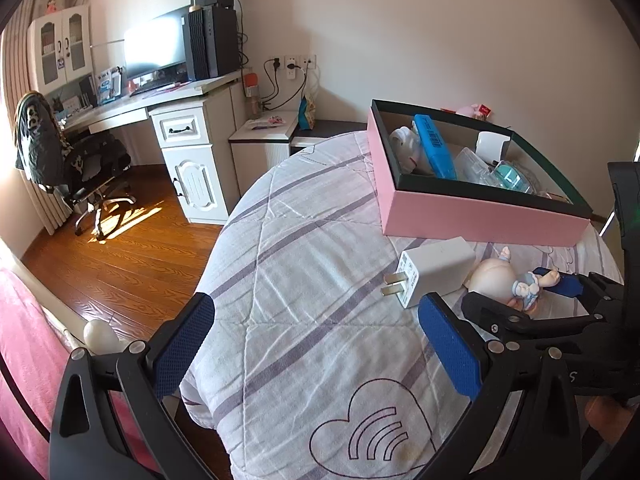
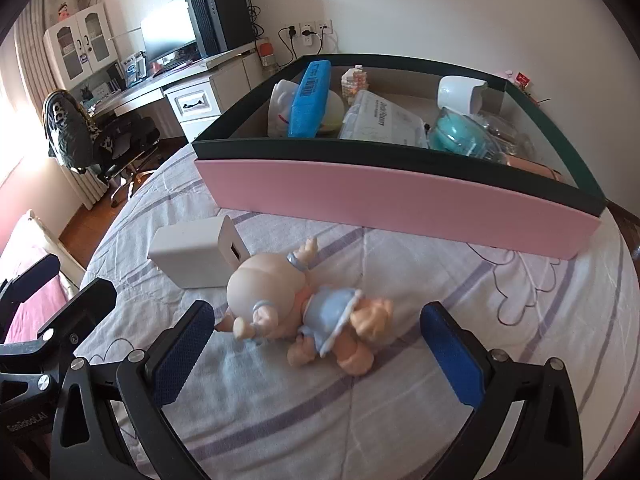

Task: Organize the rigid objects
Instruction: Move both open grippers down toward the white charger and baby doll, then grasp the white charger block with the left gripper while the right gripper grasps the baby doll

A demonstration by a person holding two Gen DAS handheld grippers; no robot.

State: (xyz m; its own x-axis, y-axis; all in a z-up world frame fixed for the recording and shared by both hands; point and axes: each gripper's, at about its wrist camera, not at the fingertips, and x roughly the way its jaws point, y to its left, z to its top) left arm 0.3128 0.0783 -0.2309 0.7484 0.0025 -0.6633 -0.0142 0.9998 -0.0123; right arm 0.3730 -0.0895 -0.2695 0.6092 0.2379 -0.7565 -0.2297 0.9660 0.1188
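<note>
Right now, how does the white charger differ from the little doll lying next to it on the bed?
The white charger is a plain boxy block with hard edges and metal prongs; the doll is rounded, with a big head and small limbs. The charger is all white, the doll peach-toned in a light blue dress. The doll lies between the open fingers of the right gripper; the charger sits off to its left. Both rest on the striped quilt, outside the pink box.

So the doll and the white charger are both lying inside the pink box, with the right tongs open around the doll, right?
Not quite. The doll and white charger lie on the bedspread in front of the pink box, not inside it, as the right wrist view shows. The right tongs are open around the doll.
</note>
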